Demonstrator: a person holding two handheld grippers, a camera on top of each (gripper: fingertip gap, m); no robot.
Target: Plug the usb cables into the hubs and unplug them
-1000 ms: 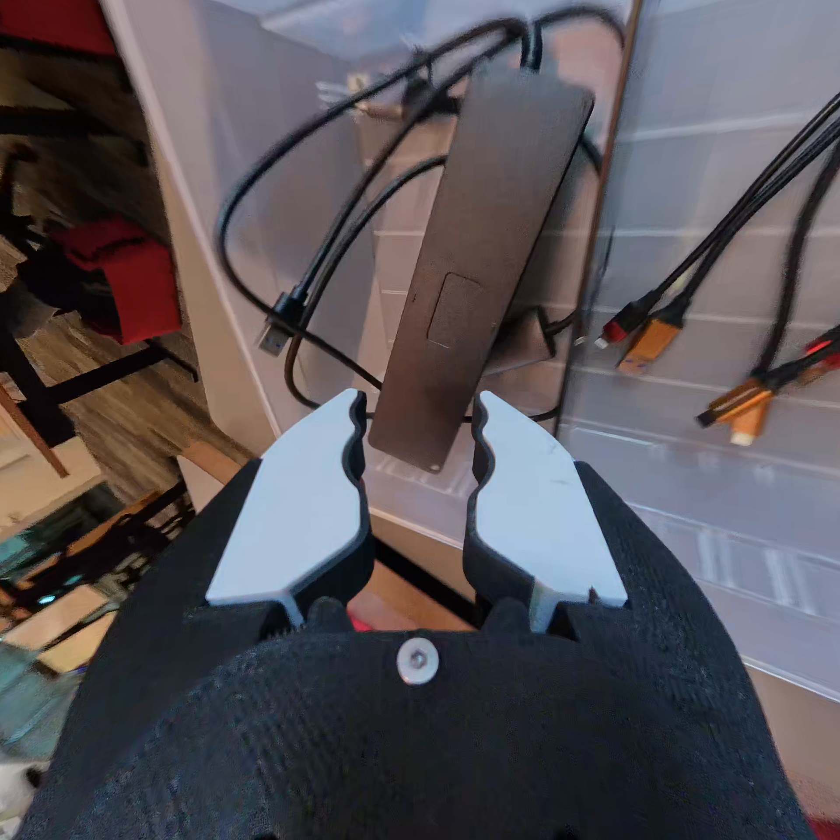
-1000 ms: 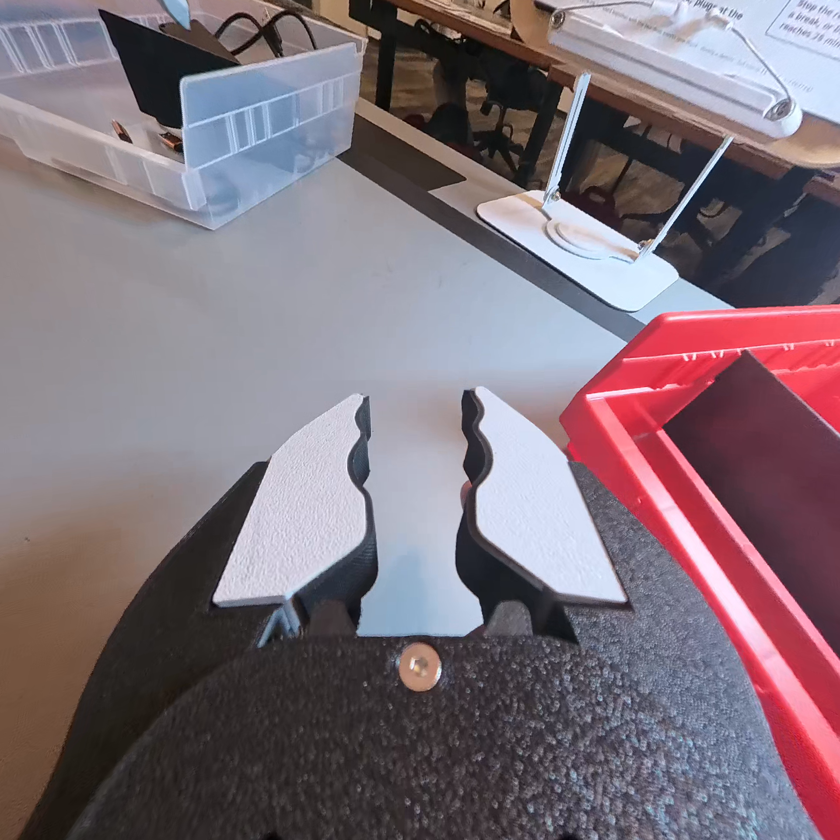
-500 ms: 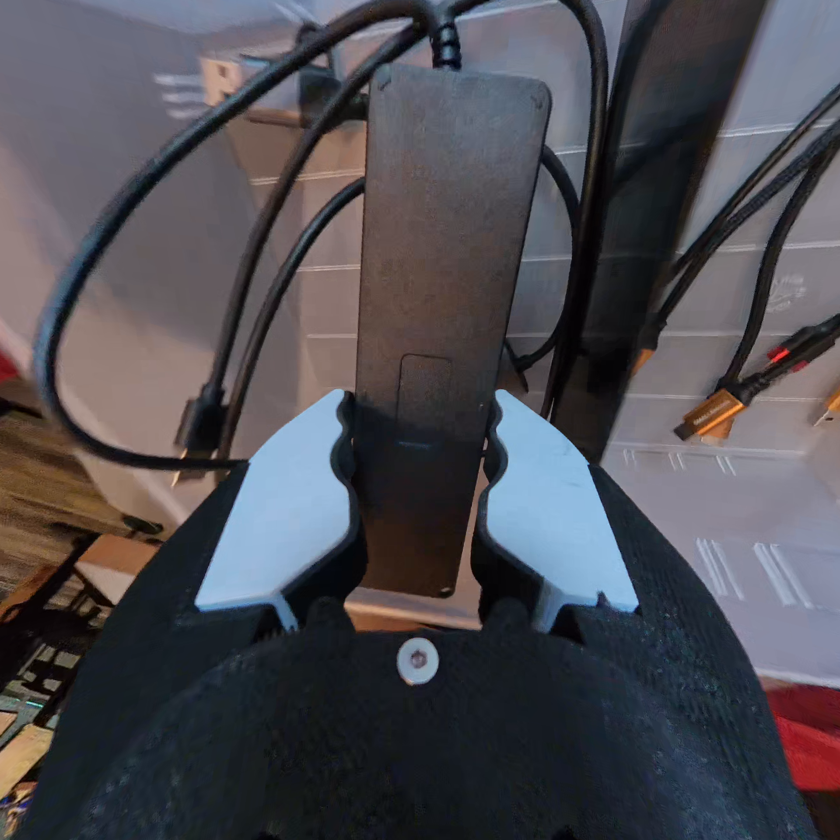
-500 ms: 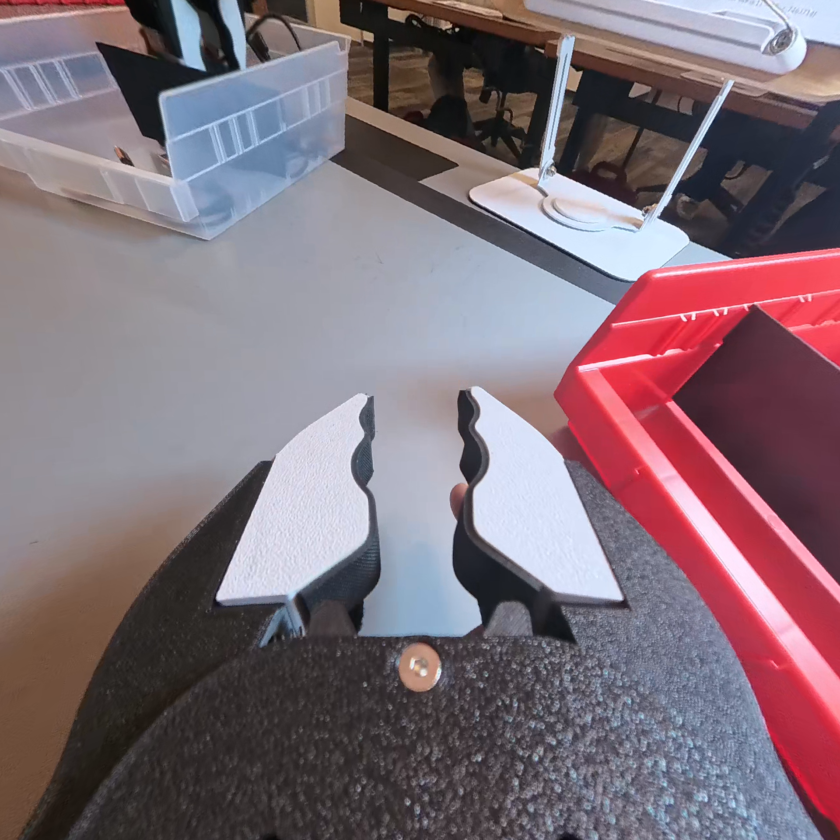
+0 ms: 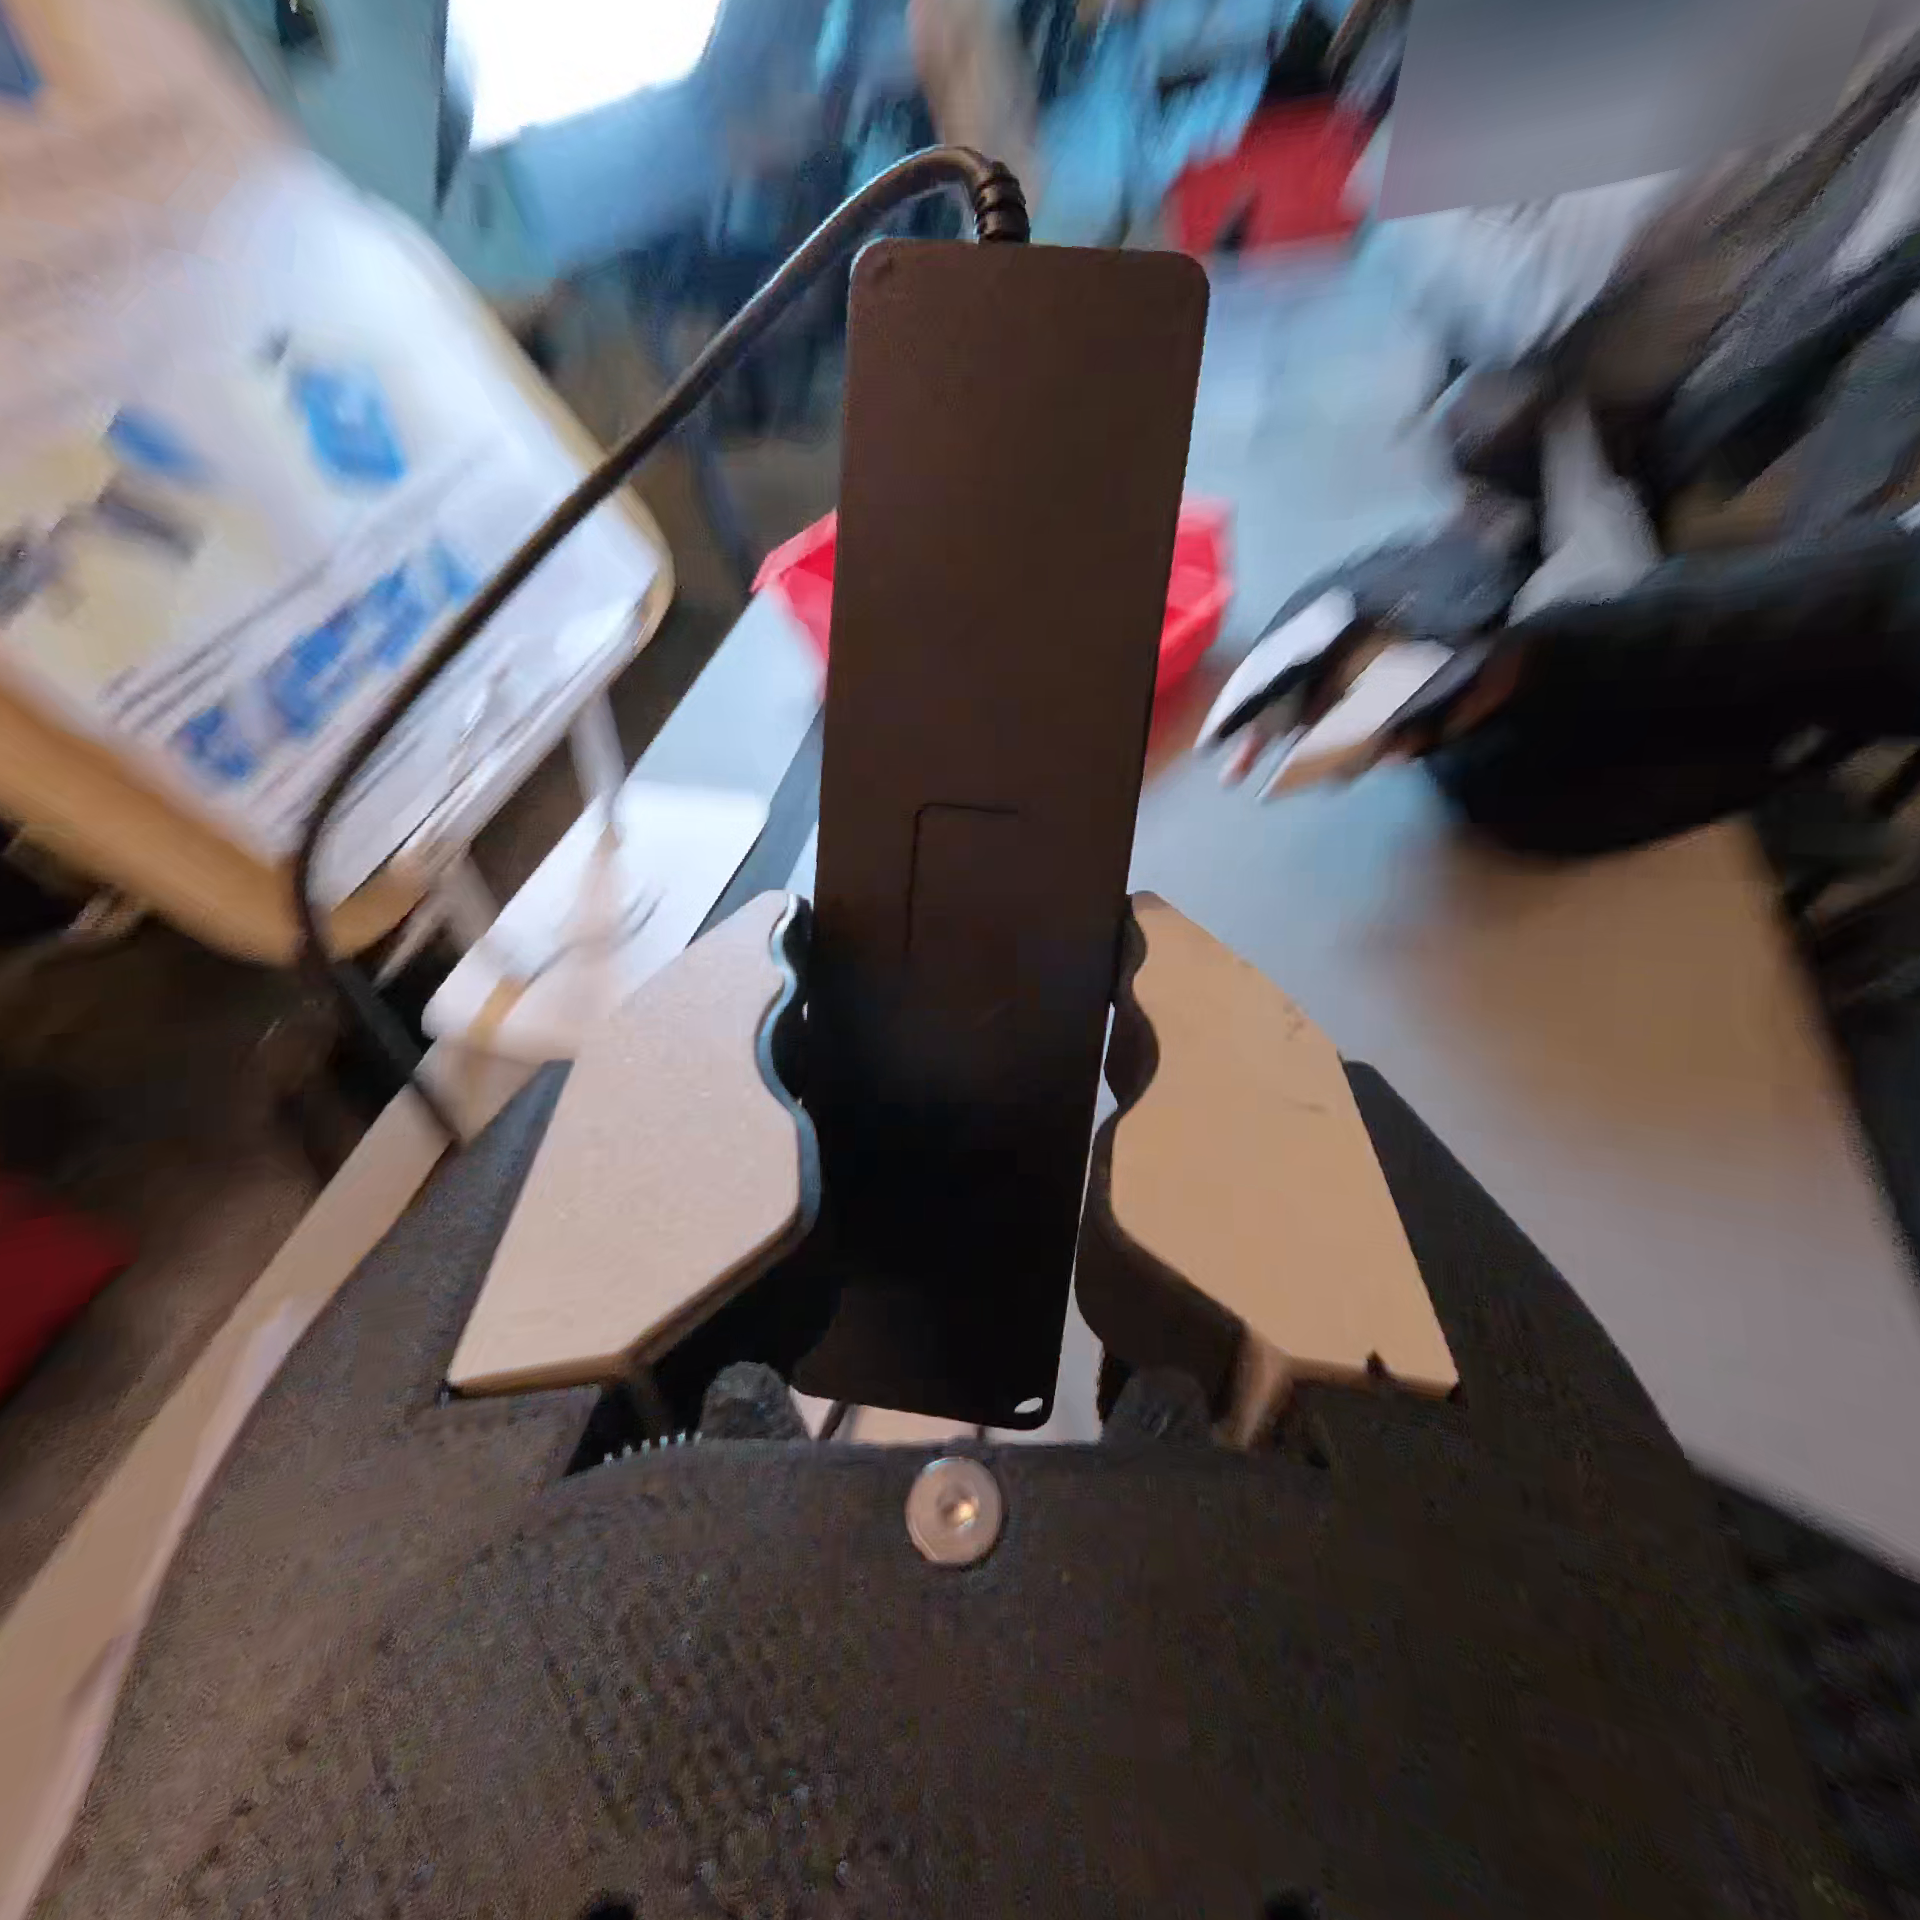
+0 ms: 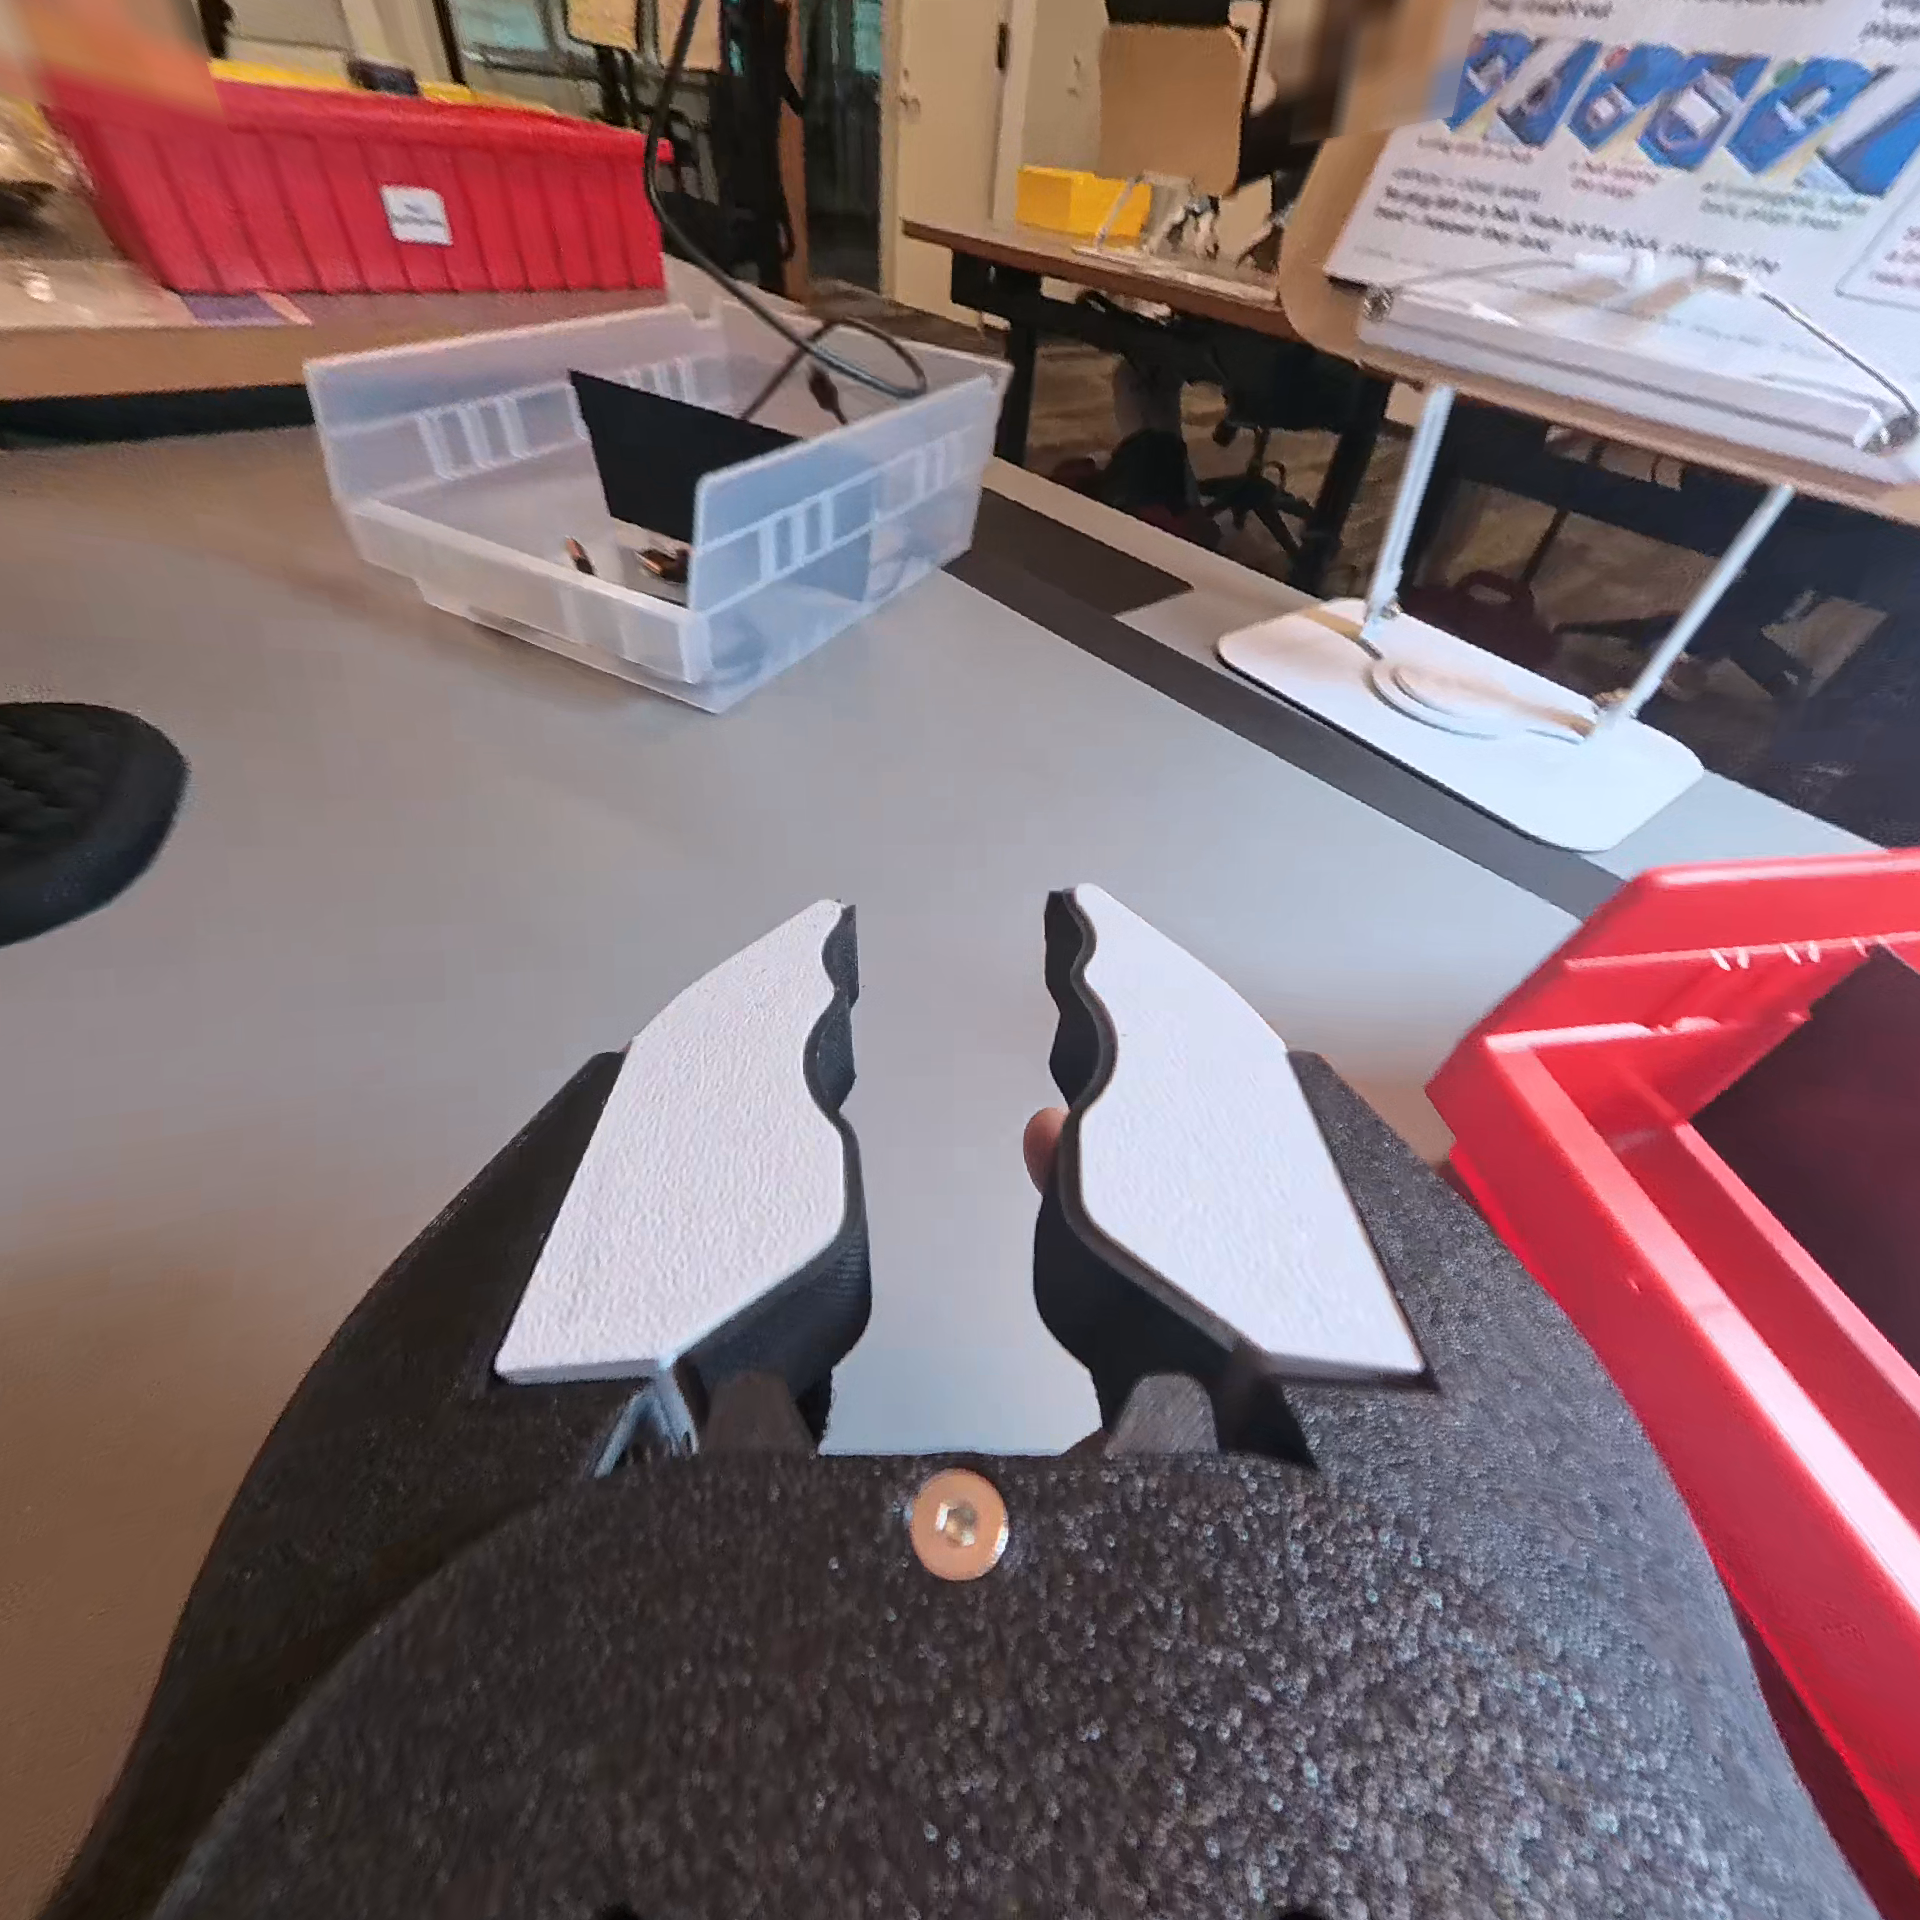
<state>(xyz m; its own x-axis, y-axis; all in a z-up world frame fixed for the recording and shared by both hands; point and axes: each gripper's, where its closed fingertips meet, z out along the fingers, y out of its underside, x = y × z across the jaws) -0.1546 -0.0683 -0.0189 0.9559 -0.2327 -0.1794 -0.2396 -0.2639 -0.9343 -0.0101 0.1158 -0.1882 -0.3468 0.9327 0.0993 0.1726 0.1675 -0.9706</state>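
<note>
A: Step? Looks like fetching a hub. The left gripper (image 5: 961,1049) has its jaws closed onto the near end of the dark hub (image 5: 1013,665), clamped on both long edges. The hub sticks straight out away from the camera, up in the air, nothing under it.

B: Cable on it?

A: Its own black lead (image 5: 582,499) leaves the far end, arcs left and drops down out of sight. Can't tell whether anything is plugged into the side ports; the view is smeared with motion blur.

B: Right side?

A: The right gripper (image 6: 951,966) is empty, jaws parted a moderate gap, only grey tabletop (image 6: 623,883) showing between them. It hovers low at the near edge, just left of the red bin (image 6: 1621,1101).

B: Where are the usb cables?

A: Judging by the right wrist view, in the clear bin (image 6: 665,520) at the far left of the tabletop. A black divider (image 6: 665,457) stands in it, a couple of copper-coloured plug ends (image 6: 655,561) lie on its floor, and a thin black cable (image 6: 790,322) rises out of it. Too small to count.

B: So progress?

A: Early, I'd say. Hub in hand, no plug in the right jaws, nothing mated that I can see.

B: Next move?

A: Probably bring the hub down to the open tabletop middle and hold it steady, ports turned toward the right side. Then the right gripper needs a plug from the clear bin, pinched by its shell, lined up square with a port. The trailing lead could snag.
</note>
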